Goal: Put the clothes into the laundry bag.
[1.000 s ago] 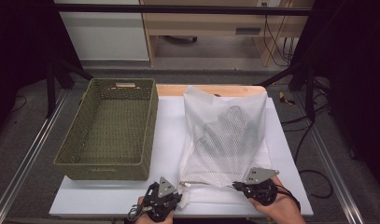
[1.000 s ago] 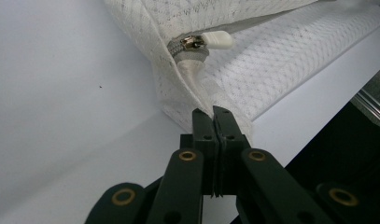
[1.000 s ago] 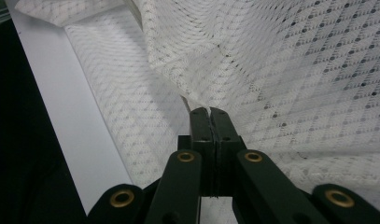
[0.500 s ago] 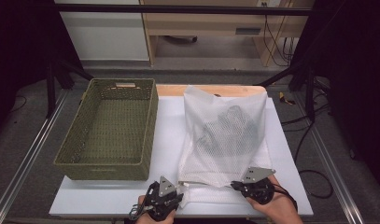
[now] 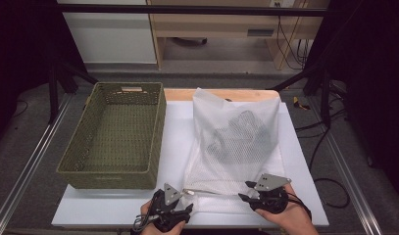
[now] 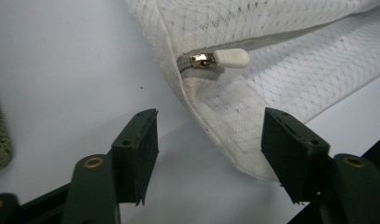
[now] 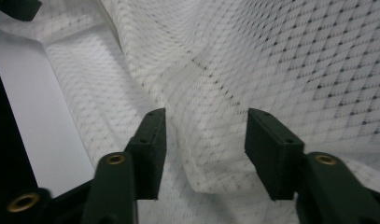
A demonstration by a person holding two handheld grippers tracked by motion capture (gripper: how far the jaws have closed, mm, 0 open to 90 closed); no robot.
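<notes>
- White table [image 5: 113, 208] carries a green basket [image 5: 113, 134] at left.
- Left gripper [image 5: 185, 211], jaws just opened wide, frames the mesh bag [image 5: 236, 142] corner below its zipper pull [image 6: 230, 58], not gripping.
- Right gripper [image 5: 245, 197], also just opened, straddles bag mesh.

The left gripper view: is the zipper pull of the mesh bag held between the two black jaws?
No. The white zipper pull lies on the mesh bag beyond the left gripper, whose jaws stand open.
</notes>
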